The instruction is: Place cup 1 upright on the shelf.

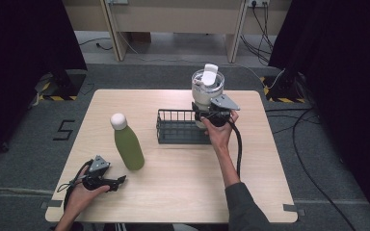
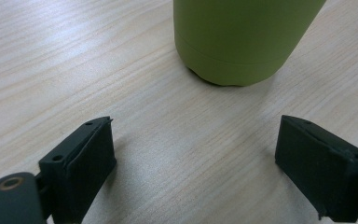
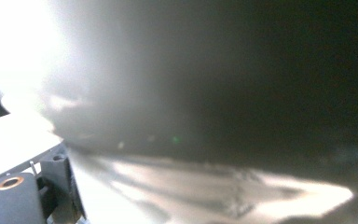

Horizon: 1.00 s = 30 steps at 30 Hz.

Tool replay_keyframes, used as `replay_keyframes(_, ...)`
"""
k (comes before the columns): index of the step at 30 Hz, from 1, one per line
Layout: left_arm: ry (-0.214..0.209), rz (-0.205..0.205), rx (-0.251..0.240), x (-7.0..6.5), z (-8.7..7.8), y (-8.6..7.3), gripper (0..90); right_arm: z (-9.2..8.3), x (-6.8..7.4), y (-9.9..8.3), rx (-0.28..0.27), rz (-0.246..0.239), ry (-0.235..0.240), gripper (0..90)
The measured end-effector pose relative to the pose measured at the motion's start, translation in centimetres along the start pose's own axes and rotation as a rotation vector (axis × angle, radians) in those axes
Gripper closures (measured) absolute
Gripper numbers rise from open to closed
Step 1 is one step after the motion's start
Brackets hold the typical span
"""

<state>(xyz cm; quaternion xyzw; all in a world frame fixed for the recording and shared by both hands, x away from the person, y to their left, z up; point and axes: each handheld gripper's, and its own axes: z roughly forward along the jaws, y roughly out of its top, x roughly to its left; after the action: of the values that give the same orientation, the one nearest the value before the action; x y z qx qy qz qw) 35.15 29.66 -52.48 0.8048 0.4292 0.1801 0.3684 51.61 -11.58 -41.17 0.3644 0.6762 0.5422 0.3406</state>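
My right gripper (image 1: 207, 117) clamps the white jar (image 1: 207, 89) upright, just past the wire basket (image 1: 180, 127), basket nearer me. Left gripper (image 1: 120, 181) open, green bottle (image 1: 126, 142) straight ahead.

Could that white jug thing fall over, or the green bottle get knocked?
Maybe. The right gripper is pressed against the white jug, which stands tall at the far corner of the black wire basket; a tilted lift might catch the basket rim. How firmly it is held cannot be seen. The green bottle stands upright just ahead of the open left gripper, so a careless push forward could topple it.
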Motion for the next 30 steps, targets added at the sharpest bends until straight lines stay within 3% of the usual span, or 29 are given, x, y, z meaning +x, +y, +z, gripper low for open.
replay_keyframes(30,0.001,0.0,0.0,0.0,0.0,0.0,11.0,0.8,0.2,-3.1,0.019,0.018,-0.012,10.3)
